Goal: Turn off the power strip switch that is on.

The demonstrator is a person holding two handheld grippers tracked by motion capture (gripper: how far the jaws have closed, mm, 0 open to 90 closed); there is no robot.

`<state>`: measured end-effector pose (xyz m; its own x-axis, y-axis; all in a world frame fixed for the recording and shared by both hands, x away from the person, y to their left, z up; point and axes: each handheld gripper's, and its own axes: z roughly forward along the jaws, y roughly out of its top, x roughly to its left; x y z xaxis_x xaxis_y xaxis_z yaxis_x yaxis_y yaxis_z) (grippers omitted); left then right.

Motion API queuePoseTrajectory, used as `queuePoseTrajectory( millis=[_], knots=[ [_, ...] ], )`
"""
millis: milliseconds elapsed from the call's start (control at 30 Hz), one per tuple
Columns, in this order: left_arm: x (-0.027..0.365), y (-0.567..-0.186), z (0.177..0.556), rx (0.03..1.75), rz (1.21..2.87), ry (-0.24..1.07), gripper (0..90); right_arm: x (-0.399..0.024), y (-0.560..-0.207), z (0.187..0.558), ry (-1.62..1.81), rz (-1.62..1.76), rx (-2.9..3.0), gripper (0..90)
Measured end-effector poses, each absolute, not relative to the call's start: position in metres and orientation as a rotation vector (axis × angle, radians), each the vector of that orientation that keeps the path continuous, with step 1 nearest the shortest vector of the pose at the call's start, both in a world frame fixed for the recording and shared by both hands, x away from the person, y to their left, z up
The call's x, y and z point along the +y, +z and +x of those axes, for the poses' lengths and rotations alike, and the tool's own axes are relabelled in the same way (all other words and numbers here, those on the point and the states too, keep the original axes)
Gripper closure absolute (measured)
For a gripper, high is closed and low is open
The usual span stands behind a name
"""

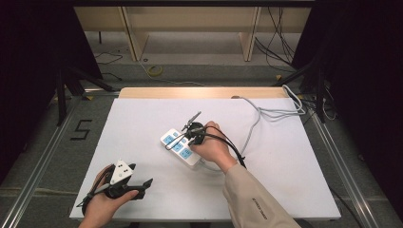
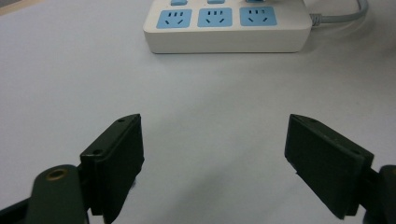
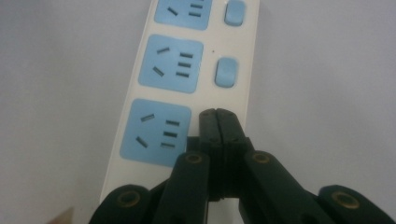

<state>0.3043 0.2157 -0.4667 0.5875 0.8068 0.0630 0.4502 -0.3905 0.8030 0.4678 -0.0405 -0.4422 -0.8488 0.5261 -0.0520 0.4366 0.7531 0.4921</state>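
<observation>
The power strip (image 1: 180, 147) lies near the middle of the bench (image 1: 142, 123), slanted, its grey cord (image 1: 256, 118) trailing off toward the bench's far right corner. It carries a row of blue sockets, each with a small blue rocker switch beside it.

The right claw (image 3: 217, 116) is pinched fully together with nothing between its jaws, and its tip sits over the strip beside the nearest socket (image 3: 156, 133), just where that socket's own switch should be; the tip hides the switch, so whether it is touching or has tipped cannot be told. The next switch (image 3: 226, 72) and the one beyond (image 3: 234, 12) lie bare, apart from the claw.

The left claw (image 2: 212, 154) rests by the bench's near left corner, well apart from the strip, its jaws spread wide and holding nothing.

As I judge it, the work is pressing the switches with the closed tip. The first press is in hand at the near end; the other switches along the row appear still to come.
</observation>
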Motion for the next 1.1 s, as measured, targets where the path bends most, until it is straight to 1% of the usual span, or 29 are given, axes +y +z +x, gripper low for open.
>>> queuePoseTrajectory(
  millis=[867, 1100],
  knots=[
    [0.2153, -0.4670, 0.3041, 0.995, 2.044, 0.588, 19.6, -0.0434, -0.4444, 0.4698, 0.739, 0.832, 2.772, 90.0],
    [0.2152, -0.4669, 0.3042, 0.993, 2.046, 0.588, 19.6, -0.0420, -0.4448, 0.4682, 0.727, 0.800, 2.758, 90.0]
  ],
)
